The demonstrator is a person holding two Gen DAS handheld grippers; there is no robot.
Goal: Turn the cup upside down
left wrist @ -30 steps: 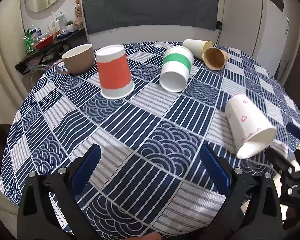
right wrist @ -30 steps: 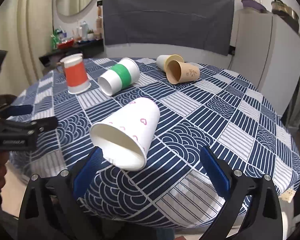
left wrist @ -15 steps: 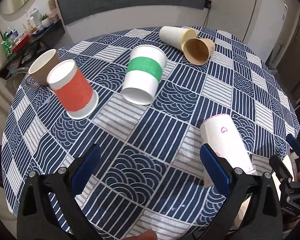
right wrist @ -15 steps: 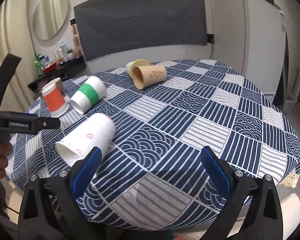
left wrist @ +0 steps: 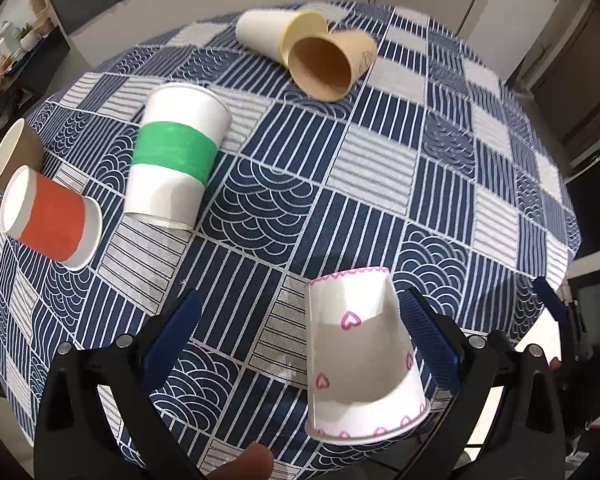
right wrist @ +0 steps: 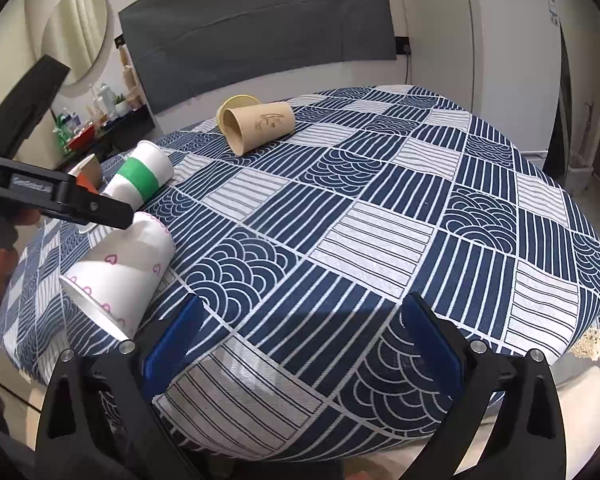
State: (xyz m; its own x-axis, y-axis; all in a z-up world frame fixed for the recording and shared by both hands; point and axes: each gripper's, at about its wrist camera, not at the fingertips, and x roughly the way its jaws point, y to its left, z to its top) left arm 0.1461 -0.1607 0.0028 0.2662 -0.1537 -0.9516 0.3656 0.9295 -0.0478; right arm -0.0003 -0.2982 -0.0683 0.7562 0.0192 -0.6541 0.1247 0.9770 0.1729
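A white paper cup with pink hearts (left wrist: 360,356) lies on its side near the table's front edge, rim toward me. It also shows in the right wrist view (right wrist: 118,272). My left gripper (left wrist: 300,344) is open above it, the cup against the right finger (left wrist: 430,332) and between the jaws. My right gripper (right wrist: 300,344) is open and empty over the table's near edge, to the right of the cup. The left gripper's arm (right wrist: 56,196) shows above the cup in the right wrist view.
On the round blue-and-white tablecloth (left wrist: 372,168) lie a green-banded cup (left wrist: 172,160), a tan cup (left wrist: 328,68) and a cream cup (left wrist: 272,32). An orange-banded cup (left wrist: 52,220) stands upside down beside a brown mug (left wrist: 8,152). A white fridge (right wrist: 512,48) stands behind.
My left gripper has moved forward and right, down over the heart cup, which now sits between its jaws. My right gripper has swung right, away from the cup.
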